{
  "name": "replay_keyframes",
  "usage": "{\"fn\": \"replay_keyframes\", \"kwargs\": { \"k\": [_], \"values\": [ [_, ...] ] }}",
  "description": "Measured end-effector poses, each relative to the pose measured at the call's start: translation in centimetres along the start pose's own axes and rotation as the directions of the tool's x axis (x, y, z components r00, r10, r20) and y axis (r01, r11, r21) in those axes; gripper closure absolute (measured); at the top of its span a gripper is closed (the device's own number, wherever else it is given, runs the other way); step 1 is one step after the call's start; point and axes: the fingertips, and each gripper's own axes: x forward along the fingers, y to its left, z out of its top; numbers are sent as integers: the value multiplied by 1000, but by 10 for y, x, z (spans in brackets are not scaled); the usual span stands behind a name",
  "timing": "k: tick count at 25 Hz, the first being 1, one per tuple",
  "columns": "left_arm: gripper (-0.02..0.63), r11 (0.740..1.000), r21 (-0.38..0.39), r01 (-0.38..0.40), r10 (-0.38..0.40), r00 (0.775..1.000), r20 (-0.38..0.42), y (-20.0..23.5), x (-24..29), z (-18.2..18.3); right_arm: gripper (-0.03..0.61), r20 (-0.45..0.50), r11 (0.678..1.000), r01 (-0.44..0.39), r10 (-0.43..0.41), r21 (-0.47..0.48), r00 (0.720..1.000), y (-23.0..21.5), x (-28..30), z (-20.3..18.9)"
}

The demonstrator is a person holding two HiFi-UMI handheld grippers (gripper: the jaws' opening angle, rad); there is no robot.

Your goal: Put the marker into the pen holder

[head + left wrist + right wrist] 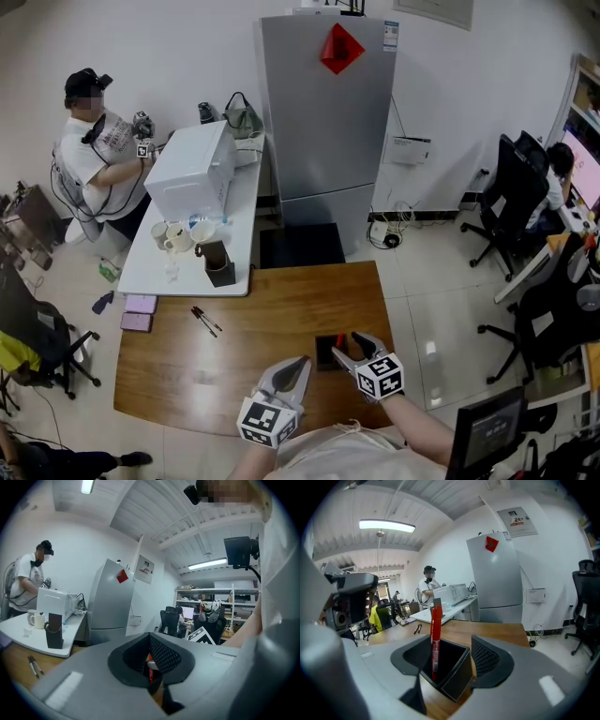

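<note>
Two ribbed right fingers (487, 660) wide round square pen holder (457, 677), red marker (435, 634) inside, left fingers (164, 656) together.

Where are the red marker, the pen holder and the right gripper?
red marker (435, 639): right gripper view, middle of its barrel.
pen holder (456, 683): right gripper view, near outer wall.
right gripper (348, 345): head view, midway between its fingertips.

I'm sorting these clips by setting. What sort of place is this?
Probably an office or lab with a break corner: a grey refrigerator stands against the wall, mugs sit on a white table, and office chairs stand at desks on the right.
</note>
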Motion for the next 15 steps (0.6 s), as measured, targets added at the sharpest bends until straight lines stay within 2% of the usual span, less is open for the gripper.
{"fn": "replay_keyframes", "kwargs": {
  "k": [5, 10, 15],
  "values": [
    [604, 1000, -1, -14, 14, 1000, 2, 1, -3, 2, 270, -12, 1000, -27, 27, -12, 1000, 9, -3, 5],
    [604, 1000, 2, -7, 7, 1000, 4, -2, -1, 4, 270, 31, 999, -17, 19, -39, 999, 10, -11, 23],
    [604, 1000, 3, 2, -2, 1000, -1, -6, 0, 1, 270, 121, 998, -17, 24, -60, 992, 20, -32, 54]
  ]
}}
